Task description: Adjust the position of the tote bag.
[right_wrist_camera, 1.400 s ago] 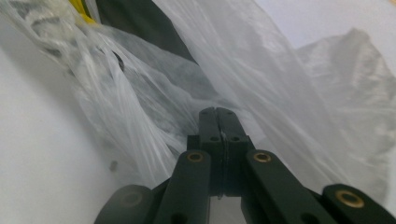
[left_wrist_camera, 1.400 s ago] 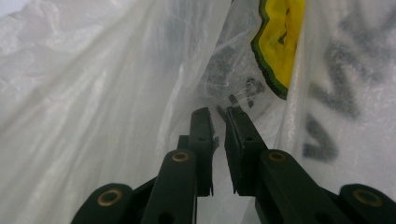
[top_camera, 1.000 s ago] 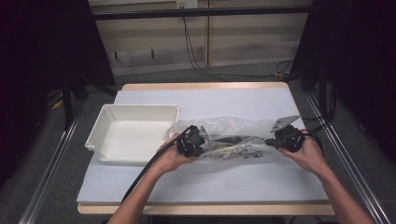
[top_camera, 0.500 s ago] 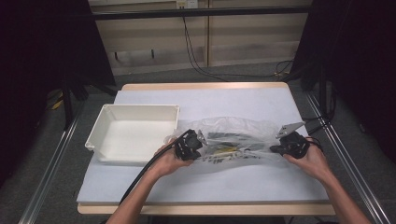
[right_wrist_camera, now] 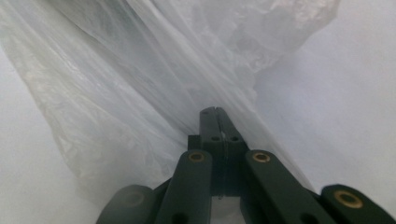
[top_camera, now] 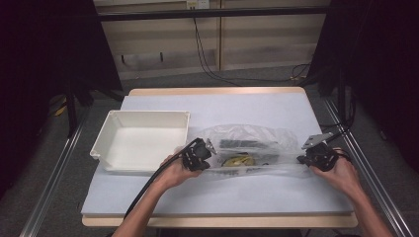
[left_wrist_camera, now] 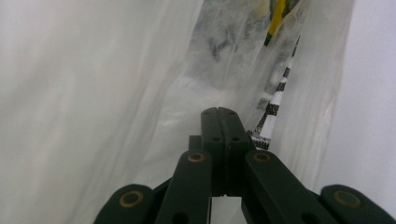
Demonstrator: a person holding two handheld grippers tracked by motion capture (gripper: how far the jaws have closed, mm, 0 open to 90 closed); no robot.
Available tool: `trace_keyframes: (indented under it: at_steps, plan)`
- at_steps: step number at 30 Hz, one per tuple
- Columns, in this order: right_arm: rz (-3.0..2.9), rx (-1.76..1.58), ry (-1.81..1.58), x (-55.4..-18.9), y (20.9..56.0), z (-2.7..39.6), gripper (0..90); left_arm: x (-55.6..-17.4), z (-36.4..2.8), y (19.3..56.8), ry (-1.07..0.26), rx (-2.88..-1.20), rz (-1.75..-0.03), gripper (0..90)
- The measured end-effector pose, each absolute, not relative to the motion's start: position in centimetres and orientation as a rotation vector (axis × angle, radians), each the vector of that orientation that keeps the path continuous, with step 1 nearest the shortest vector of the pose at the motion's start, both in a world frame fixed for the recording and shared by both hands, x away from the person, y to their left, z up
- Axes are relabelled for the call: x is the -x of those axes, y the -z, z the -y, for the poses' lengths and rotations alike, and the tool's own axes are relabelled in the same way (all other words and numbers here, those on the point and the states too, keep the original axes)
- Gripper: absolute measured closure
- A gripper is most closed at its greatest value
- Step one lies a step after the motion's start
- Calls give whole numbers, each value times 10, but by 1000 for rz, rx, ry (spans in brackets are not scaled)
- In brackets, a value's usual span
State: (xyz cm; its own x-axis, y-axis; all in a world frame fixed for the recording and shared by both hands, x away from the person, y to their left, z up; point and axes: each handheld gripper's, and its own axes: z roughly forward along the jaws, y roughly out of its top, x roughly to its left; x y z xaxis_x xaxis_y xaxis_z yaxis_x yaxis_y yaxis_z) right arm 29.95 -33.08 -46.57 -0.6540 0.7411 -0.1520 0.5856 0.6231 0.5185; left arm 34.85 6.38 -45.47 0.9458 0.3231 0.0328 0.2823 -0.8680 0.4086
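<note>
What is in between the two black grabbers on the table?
In the high view, a clear plastic bag stretches between the left gripper and the right gripper, each pinching one end. Dark items and something yellow lie inside it.

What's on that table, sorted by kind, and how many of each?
Grippers: 2, left and right, both shut on the bag
Clear plastic bags: 1, with dark and yellow items inside, too unclear to count
White trays: 1
Total: 4
</note>
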Motion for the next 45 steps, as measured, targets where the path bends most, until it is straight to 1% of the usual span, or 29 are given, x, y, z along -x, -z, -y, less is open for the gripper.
trace_keyframes:
  at_steps: [3, 6, 10, 11, 13, 14, 17, 18, 22, 24, 25, 26, 30, 32, 33, 34, 37, 41, 44, 45]
  plan:
    - [-2489, -1079, -610, -298, 465, 336, 900, -348, -64, 455, -140, -2692, -440, 900]
    - [-2482, -1077, -586, -297, 464, 333, 900, -352, -65, 455, -101, -2677, -459, 900]
    - [-2487, -1053, -629, -296, 463, 328, 900, -352, -65, 454, -103, -2673, -468, 900]
    - [-2494, -1043, -656, -295, 461, 327, 900, -353, -65, 454, -105, -2691, -448, 900]
    - [-2489, -1039, -682, -294, 458, 328, 900, -352, -64, 454, -96, -2664, -466, 900]
    - [-2468, -1059, -750, -292, 452, 328, 900, -350, -64, 454, -60, -2639, -447, 900]
    - [-2440, -1030, -880, -288, 442, 327, 900, -347, -64, 450, -46, -2591, -468, 887]
    - [-2438, -1014, -907, -288, 438, 324, 900, -344, -63, 444, -45, -2559, -423, 878]
    - [-2443, -941, -1036, -288, 426, 308, 879, -339, -62, 437, -4, -2464, -408, 879]
    - [-2452, -897, -1064, -290, 421, 297, 867, -340, -60, 436, 59, -2416, -399, 884]
    - [-2463, -873, -1079, -292, 420, 292, 865, -340, -58, 434, 62, -2410, -381, 884]
    - [-2470, -862, -1088, -294, 418, 286, 863, -338, -56, 433, 87, -2363, -396, 884]
    - [-2513, -796, -1161, -299, 416, 263, 865, -332, -53, 426, 70, -2290, -364, 863]
    - [-2532, -765, -1158, -301, 418, 252, 874, -333, -53, 426, 30, -2259, -386, 862]
    - [-2547, -761, -1168, -302, 419, 248, 878, -335, -52, 428, 40, -2252, -392, 865]
    - [-2563, -759, -1157, -303, 421, 244, 879, -336, -51, 430, 22, -2254, -398, 880]
    - [-2594, -742, -1136, -306, 426, 235, 886, -337, -43, 439, 26, -2256, -401, 893]
    - [-2579, -750, -1141, -317, 425, 230, 900, -339, -33, 451, 12, -2338, -388, 893]
    - [-2557, -767, -1144, -330, 423, 230, 900, -337, -29, 459, 17, -2357, -385, 893]
    - [-2552, -786, -1153, -334, 423, 230, 900, -338, -29, 460, 5, -2392, -372, 895]
